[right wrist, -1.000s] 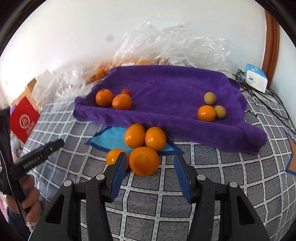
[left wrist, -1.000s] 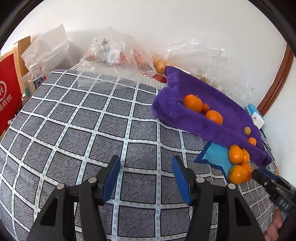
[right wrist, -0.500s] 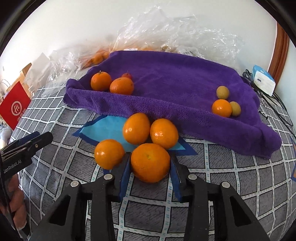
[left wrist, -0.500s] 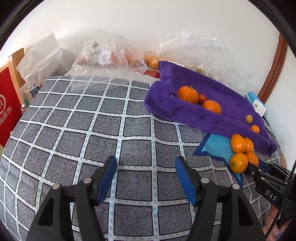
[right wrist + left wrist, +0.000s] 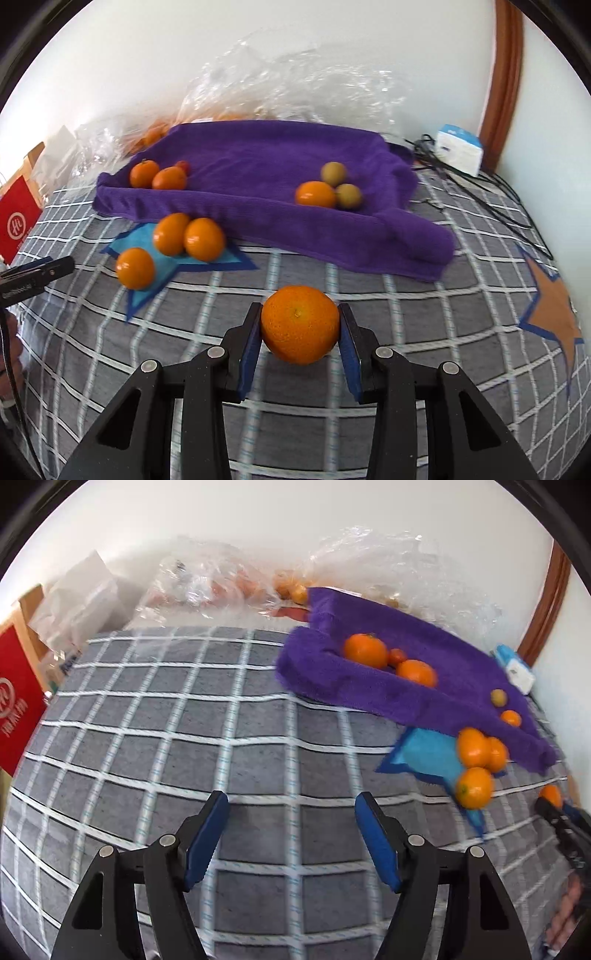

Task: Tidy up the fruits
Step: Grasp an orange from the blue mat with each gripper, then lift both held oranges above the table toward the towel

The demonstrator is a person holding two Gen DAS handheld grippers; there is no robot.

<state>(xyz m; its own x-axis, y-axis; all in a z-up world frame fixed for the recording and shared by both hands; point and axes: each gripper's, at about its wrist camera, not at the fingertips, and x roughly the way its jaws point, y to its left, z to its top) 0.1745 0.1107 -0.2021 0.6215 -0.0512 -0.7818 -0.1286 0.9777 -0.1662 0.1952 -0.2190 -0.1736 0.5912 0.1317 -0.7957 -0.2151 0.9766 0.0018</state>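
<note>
On the grid-patterned cover (image 5: 369,295), purple towel (image 5: 258,177).

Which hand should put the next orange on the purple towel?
Probably the right. Its tongs already grip an orange, facing the purple towel. The left tongs are open, over bare checked cloth.

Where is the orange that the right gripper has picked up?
In the right wrist view the orange sits low and central, clamped in the right gripper, above the checked cloth, nearer than the purple towel.
</note>
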